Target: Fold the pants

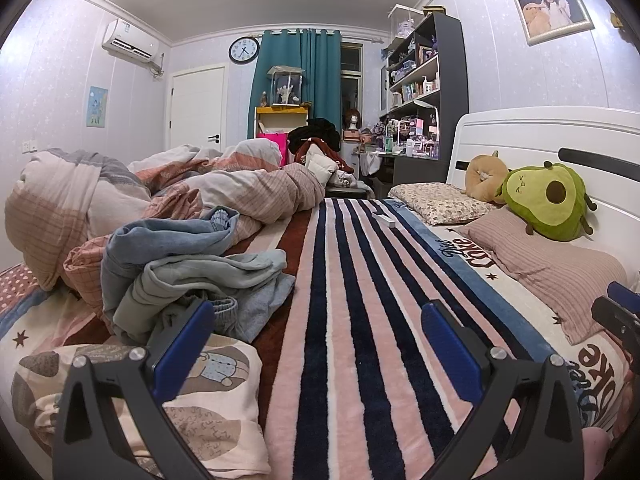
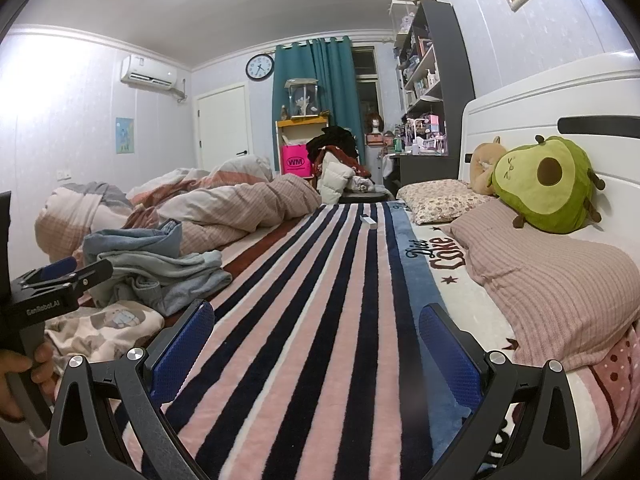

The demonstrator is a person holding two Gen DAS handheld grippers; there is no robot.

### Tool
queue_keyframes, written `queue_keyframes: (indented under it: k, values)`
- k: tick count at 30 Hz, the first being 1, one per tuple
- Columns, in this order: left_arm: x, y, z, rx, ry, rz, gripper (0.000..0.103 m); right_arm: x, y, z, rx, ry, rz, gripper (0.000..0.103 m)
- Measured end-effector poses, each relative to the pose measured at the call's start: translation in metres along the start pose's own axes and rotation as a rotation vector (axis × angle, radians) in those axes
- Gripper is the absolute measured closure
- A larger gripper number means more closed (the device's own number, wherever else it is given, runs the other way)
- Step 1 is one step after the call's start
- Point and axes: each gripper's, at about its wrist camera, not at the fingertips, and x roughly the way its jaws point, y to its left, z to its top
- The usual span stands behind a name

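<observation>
bed: the striped blanket (image 1: 340,320) covers it from foot to headboard; its middle is bare, which reads as the flat working space kept free for folding.
duvet: a crumpled duvet (image 1: 120,184) is heaped along the left side, likely pushed aside to clear the stripes.
pillows: the ribbed pillow (image 2: 552,276) and the floral pillow (image 2: 440,200) lie along the right edge by the headboard, out of the work area, with an avocado plush (image 2: 548,184) resting on the ribbed one.
pile: a heap of blue and grey-green clothes (image 1: 188,276) sits left of the bare stripes, against the duvet; the pants to fold are most likely in it, though no single garment can be picked out. An elastic waistband shows at its near edge, just behind the left tongs' left finger.
printed cloth: a folded cartoon-print piece (image 1: 208,392) lies in front of the pile, near the bed's edge, perhaps the start of a finished stack.
left tongs: the left tongs (image 1: 320,344) hover low over the blanket beside the pile, released and wide, holding nothing; in the right view a hand (image 2: 16,380) grips their handle.
right tongs: the right tongs (image 2: 316,344) are likewise spread and empty above the stripes.
step: judging by this, nothing is picked up yet; reaching left into the pile comes next.
</observation>
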Motion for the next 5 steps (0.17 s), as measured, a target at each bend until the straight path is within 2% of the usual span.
queue_keyframes:
  k: [5]
  values:
    - [0.0013, 0.0009, 0.0003, 0.004, 0.003, 0.001, 0.001, 0.0, -0.0003, 0.0, 0.0, 0.0, 0.0, 0.001]
